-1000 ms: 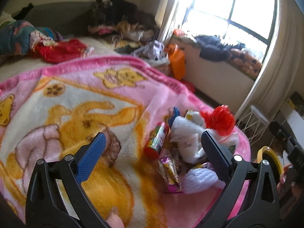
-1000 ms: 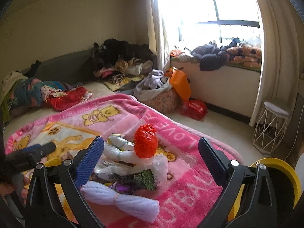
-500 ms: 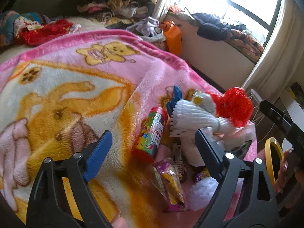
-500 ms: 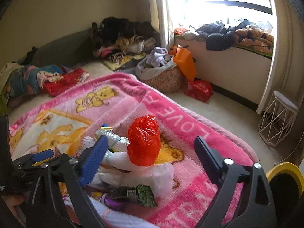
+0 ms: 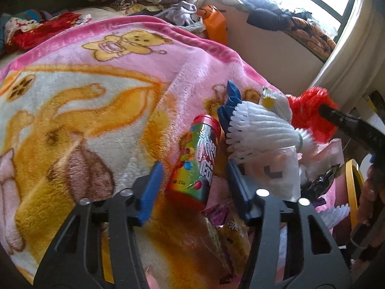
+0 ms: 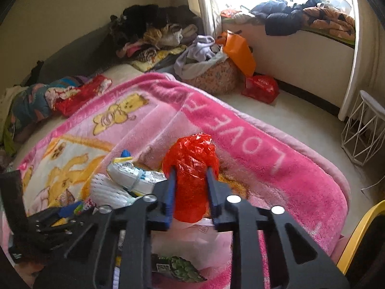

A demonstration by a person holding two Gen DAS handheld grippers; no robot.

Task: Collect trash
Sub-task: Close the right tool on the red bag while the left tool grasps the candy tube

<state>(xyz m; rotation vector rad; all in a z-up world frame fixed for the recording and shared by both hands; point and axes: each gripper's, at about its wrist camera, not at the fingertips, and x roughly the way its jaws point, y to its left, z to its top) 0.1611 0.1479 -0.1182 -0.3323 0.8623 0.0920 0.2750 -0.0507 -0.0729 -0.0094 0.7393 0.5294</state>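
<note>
two words read | blanket "love" | candy tube illegible

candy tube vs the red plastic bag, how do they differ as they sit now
The candy tube is a rigid printed cylinder with a red cap; the red plastic bag is plain, crumpled and soft. The candy tube lies tilted on the pink blanket; the red plastic bag stands bunched upright atop the litter. The candy tube sits between the closing left gripper jaws, not yet clearly pinched; the red plastic bag is squeezed by the right gripper. Both are trash on the bed.
</note>
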